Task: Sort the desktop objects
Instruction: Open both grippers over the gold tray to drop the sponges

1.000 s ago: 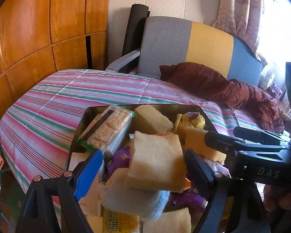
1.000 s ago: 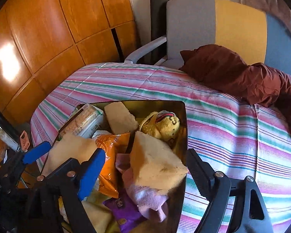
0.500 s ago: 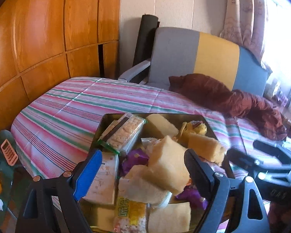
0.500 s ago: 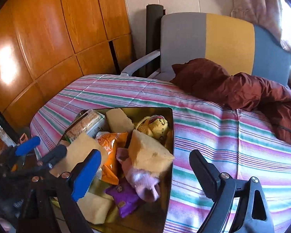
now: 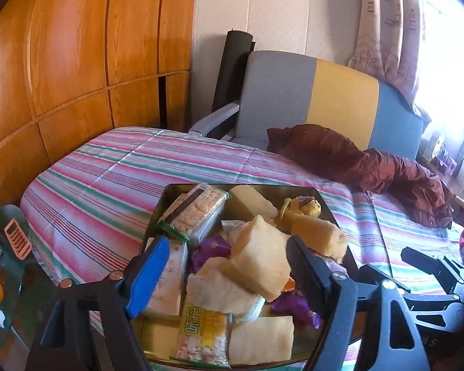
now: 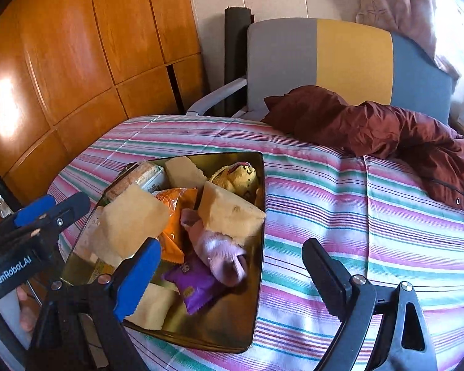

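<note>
Grippers first. The left gripper (image 5: 222, 266) has its two fingers spread wide, and nothing is pinched between them. The right gripper (image 6: 229, 275) is spread wide too, and it holds nothing.

Just ahead of the left gripper sits a dark metal tray (image 5: 317, 190), piled full. Between the left fingers you can see a yellow sponge (image 5: 263, 262) on top of the heap. Closer to the tool is a yellow snack pack (image 5: 202, 330). A little farther ahead lie a cracker pack (image 5: 198, 213), a purple wrapper (image 5: 207, 247) and a small yellow plush toy (image 5: 303, 207).

From the right gripper, the same tray (image 6: 259, 247) lies ahead and toward its blue finger. A pink sock (image 6: 216, 247) is draped over the pile. Beside it are an orange chip bag (image 6: 173, 216) and another purple wrapper (image 6: 198, 287). The black finger hangs over bare striped cloth (image 6: 355, 216).

Past the tray, the striped cloth runs on with nothing on it but a brown blanket (image 6: 386, 130) at the far side. Behind that stands a chair (image 5: 309, 99).

How far along? All the small things are in the tray, mixed up in one heap. None sit out on the cloth. That could mean they are waiting to be taken out and sorted. It could also mean they were gathered up into the tray and the job is nearly done. I cannot tell which.
</note>
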The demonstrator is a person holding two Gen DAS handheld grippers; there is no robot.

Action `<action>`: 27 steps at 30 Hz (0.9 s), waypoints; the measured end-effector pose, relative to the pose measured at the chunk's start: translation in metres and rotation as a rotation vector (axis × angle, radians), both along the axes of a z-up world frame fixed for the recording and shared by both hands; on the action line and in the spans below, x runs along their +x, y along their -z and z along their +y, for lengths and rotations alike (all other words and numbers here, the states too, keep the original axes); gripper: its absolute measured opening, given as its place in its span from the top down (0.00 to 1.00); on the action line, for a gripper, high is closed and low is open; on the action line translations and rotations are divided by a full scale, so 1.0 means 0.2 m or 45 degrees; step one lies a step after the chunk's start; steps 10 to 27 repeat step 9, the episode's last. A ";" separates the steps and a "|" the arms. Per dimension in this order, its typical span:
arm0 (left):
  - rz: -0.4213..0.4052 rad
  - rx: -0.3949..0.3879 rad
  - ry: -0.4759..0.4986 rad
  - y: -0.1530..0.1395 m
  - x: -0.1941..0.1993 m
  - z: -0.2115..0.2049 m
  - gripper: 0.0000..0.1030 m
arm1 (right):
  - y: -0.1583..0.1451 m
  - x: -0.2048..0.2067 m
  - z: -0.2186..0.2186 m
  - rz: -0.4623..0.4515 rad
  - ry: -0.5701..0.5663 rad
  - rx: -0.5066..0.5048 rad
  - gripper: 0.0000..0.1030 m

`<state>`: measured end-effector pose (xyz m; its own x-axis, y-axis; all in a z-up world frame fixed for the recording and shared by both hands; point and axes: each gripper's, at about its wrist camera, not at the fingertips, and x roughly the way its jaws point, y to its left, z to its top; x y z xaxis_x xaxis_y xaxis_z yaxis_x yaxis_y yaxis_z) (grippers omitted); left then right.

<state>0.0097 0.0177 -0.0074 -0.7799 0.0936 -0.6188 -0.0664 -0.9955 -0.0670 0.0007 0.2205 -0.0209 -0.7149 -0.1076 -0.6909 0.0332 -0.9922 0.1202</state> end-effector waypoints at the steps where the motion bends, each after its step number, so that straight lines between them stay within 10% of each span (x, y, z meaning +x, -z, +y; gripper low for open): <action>1: 0.011 -0.009 -0.002 0.00 0.01 0.00 0.28 | 0.00 0.01 0.00 0.000 -0.001 0.007 0.10; 27: 0.029 0.017 0.030 -0.02 0.03 -0.01 0.34 | 0.01 0.04 0.02 0.015 0.024 0.018 0.10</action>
